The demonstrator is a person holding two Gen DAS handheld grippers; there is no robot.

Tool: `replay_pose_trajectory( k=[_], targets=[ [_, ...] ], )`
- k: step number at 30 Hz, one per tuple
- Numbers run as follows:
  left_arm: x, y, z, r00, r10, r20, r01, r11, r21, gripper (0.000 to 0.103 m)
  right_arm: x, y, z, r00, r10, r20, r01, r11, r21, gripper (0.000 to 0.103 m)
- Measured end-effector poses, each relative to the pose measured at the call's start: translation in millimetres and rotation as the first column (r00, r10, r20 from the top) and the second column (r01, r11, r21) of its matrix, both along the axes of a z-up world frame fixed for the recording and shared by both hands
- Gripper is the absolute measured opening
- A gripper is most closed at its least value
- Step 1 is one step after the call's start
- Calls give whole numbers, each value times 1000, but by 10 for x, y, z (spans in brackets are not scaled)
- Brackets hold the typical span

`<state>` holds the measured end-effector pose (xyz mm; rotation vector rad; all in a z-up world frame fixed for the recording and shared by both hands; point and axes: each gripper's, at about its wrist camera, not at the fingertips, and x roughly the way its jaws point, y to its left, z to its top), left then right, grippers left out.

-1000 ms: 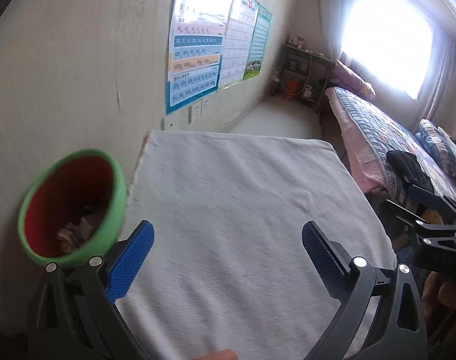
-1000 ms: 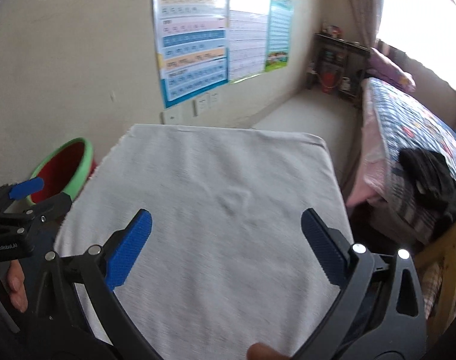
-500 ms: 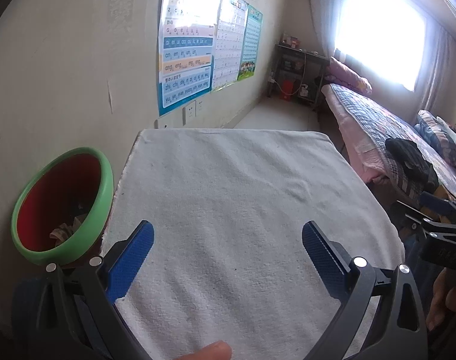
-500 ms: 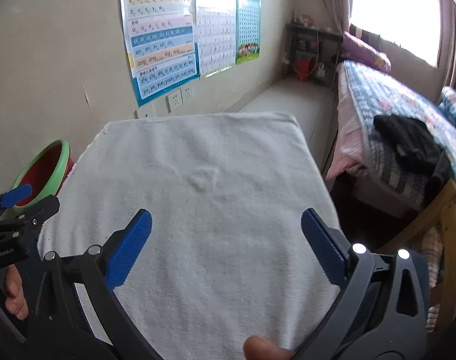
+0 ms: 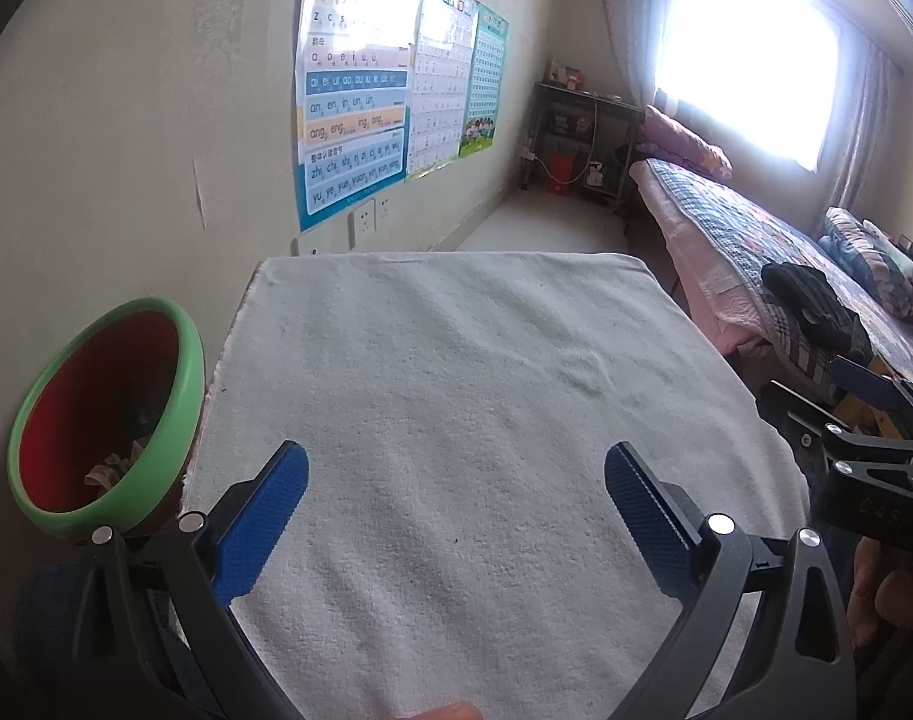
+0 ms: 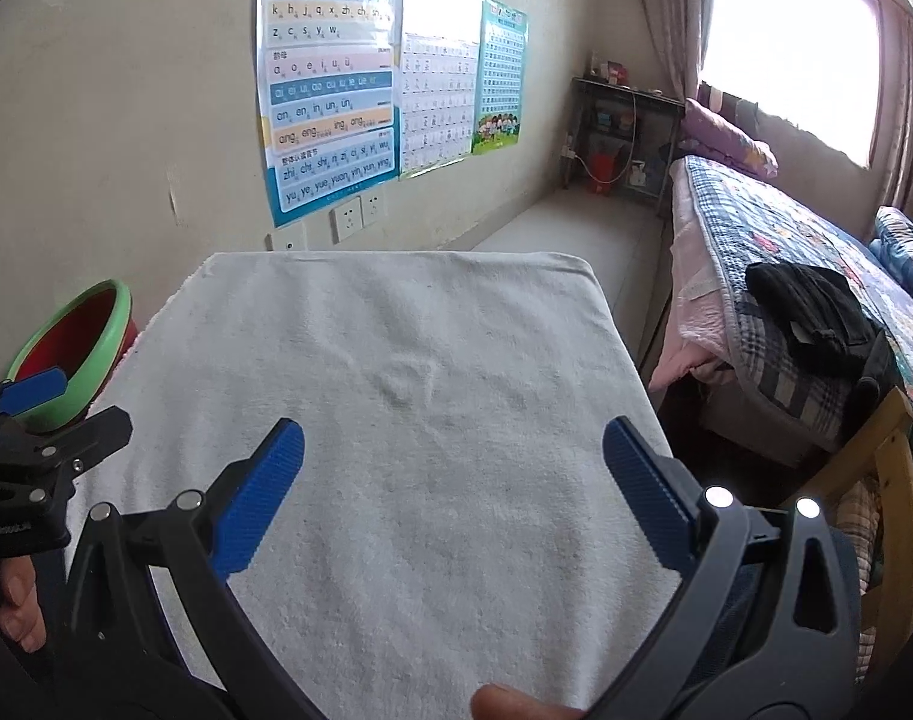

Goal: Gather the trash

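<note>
Faced a white-clothed surface [image 5: 456, 420] with no litter showing on it. Off its left edge, beside the wall: a bin [image 5: 105, 420], green-rimmed and red inside, holding the trash [image 5: 111, 468] — crumpled scraps at the bottom. Likely light, soft, easily crushed; best pinched gently at a raised fold, if any more turned up. Looked close to finished, judging by the bare cloth. Left hand-held gripper [image 5: 456, 516] hovered level over the near edge, jaws wide apart, holding nothing. Right hand-held gripper [image 6: 453, 501] hovered alongside in the same pose, likewise spread and empty.
</note>
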<state>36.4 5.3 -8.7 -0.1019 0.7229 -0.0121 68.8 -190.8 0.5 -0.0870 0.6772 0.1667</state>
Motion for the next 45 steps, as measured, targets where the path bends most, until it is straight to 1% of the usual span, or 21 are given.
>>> replay_pose_trajectory(
  k=[8, 23, 45],
  targets=[
    [-3, 52, 7, 1000, 18, 1, -18, 1000, -17, 95, -7, 1, -26, 1000, 4, -2, -4, 1000, -7, 98],
    [17, 53, -3, 1000, 16, -7, -16, 1000, -12, 95, 0, 19, -51, 1000, 6, -18, -6, 1000, 1, 98],
    [14, 43, 7, 1000, 14, -2, -14, 1000, -16, 95, 4, -1, -84, 1000, 4, -28, -4, 1000, -12, 98]
  ],
)
